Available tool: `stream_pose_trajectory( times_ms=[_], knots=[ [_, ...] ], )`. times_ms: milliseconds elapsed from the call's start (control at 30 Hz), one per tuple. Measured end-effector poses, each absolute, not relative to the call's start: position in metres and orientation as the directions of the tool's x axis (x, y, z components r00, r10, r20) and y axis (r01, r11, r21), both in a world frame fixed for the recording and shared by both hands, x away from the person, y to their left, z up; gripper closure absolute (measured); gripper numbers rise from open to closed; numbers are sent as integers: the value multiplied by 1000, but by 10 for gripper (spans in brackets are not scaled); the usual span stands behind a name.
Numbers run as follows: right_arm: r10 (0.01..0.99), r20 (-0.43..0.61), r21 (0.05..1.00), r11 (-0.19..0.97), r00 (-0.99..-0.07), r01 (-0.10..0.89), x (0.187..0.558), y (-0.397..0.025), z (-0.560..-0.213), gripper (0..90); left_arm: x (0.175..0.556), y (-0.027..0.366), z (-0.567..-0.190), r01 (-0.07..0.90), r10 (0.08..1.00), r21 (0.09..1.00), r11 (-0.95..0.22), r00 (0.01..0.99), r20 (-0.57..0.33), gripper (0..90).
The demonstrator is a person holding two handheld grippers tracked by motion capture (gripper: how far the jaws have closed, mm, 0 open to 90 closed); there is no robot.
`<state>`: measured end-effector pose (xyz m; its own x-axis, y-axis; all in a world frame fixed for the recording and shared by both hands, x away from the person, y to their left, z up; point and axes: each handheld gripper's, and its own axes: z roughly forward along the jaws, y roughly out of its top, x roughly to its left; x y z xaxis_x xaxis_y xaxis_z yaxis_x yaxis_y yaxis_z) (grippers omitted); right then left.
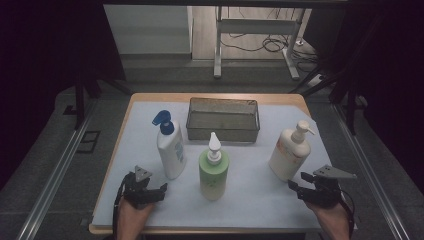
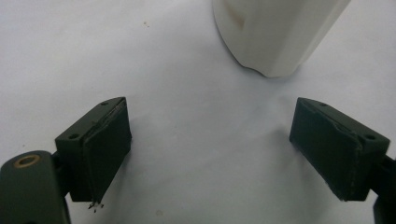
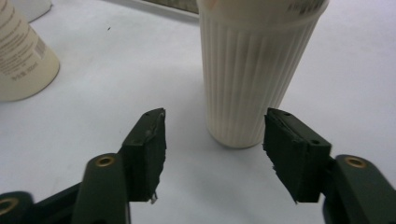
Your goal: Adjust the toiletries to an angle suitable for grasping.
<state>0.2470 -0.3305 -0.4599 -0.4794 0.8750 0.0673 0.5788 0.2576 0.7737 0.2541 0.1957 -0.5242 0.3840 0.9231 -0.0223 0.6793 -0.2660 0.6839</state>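
Resting low at the near edge of the table (image 1: 150,97), both grippers sit on the pale sheet (image 1: 250,200) with nothing between their jaws. Left gripper (image 1: 159,192), near left, jaws spread wide; in the left gripper view (image 2: 210,154) only bare sheet lies in the gap, and the rounded base of the white bottle with the blue pump (image 2: 275,32) stands just beyond the jaw tips, a little to the right, not touched. From the high view that bottle (image 1: 170,152) stands upright just beyond and to the right of the left gripper. Right gripper (image 1: 298,182), near right, jaws also spread; in the right gripper view (image 3: 215,154) the ribbed base of the cream pump bottle (image 3: 250,79) stands upright just past the tips, roughly in line with the gap, apart from both pads. High view puts this cream bottle (image 1: 290,155) just to the far left of the right gripper, very near. Green bottle with a white nozzle (image 1: 214,172) upright at centre, between the two grippers, apart from each; its lower side with printed text shows at the left edge of the right gripper view (image 3: 23,60). Wire mesh basket (image 1: 222,132) sits at far centre behind the three bottles, nothing visible inside. A forearm comes in from the near edge behind each gripper.
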Motion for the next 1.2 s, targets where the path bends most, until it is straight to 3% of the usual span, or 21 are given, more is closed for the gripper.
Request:
stream_pose_trajectory(
  times_ms=[667, 1200],
  knots=[
    [883, 51, 790, 250, -466, 560, 274, -326, -436, 233, 254, 196, -524, 680, 923, 683, -267, 385, -23, 124],
    [885, 25, 797, 263, -465, 543, 299, -313, -420, 245, 254, 196, -524, 680, 922, 682, -269, 387, -23, 124]
  ],
)
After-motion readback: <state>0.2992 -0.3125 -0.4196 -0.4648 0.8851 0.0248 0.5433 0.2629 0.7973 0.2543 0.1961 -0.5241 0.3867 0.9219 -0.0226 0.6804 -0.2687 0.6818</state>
